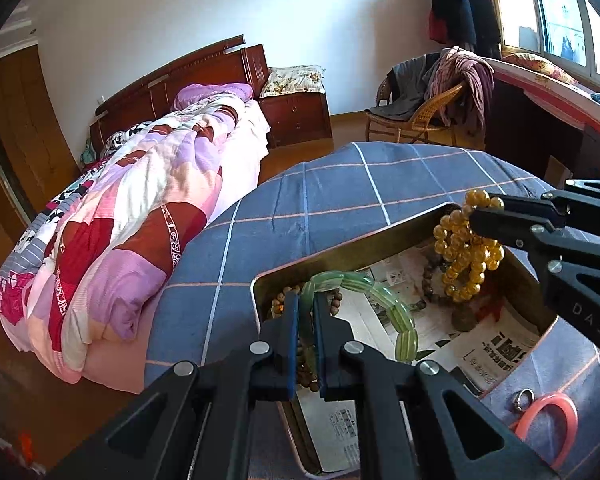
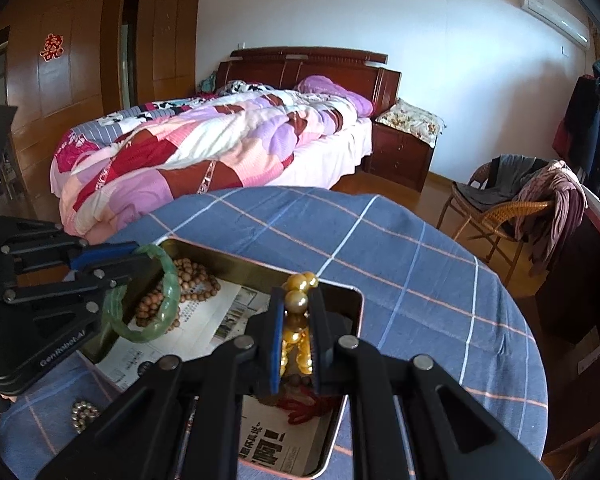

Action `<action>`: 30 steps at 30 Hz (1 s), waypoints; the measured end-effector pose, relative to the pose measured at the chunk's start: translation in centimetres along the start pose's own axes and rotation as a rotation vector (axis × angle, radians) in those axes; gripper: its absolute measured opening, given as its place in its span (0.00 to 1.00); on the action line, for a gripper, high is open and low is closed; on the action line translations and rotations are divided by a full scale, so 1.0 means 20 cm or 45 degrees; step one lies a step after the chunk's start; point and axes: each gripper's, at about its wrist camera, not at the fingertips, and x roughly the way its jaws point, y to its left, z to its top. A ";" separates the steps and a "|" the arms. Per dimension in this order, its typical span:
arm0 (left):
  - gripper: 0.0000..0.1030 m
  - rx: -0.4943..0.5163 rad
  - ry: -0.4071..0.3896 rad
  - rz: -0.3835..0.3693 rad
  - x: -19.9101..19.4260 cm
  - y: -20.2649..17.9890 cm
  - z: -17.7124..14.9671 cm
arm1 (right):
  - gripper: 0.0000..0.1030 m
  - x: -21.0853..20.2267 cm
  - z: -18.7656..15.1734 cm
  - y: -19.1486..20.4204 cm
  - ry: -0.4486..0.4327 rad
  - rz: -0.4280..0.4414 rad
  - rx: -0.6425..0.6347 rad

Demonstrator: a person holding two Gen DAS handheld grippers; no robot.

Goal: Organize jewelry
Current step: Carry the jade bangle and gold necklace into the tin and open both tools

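A gold tin [image 1: 340, 250] lined with newspaper sits on the blue checked tablecloth [image 1: 300, 200]. My left gripper [image 1: 305, 300] is shut on a green jade bracelet [image 1: 364, 284] and holds it over the tin's left end; the bracelet also shows in the right wrist view [image 2: 168, 280]. My right gripper [image 2: 297, 300] is shut on a yellow bead bracelet [image 2: 298, 300] that hangs over the tin's right end [image 1: 466, 248]. Brown wooden bead strings [image 2: 192, 284] lie inside the tin.
A pink bangle [image 1: 556, 412] and a silver ring [image 1: 524, 400] lie on the cloth beside the tin. A small metallic bead bracelet [image 2: 85, 414] lies on the cloth near the left gripper. A bed [image 2: 204, 152] and a wicker chair [image 2: 500, 204] stand beyond the table.
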 end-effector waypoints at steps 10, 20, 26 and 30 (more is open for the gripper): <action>0.06 0.007 0.021 0.001 0.05 -0.01 -0.01 | 0.13 0.05 -0.02 -0.04 0.046 -0.011 0.023; 0.06 0.013 0.030 0.003 0.07 0.00 -0.02 | 0.13 0.07 -0.02 -0.05 0.061 -0.012 0.012; 0.06 0.015 0.032 0.003 0.07 0.00 -0.02 | 0.13 0.08 -0.02 -0.05 0.068 -0.015 0.002; 0.08 0.007 0.010 0.021 0.05 0.01 -0.03 | 0.13 0.08 -0.03 -0.04 0.055 -0.025 -0.001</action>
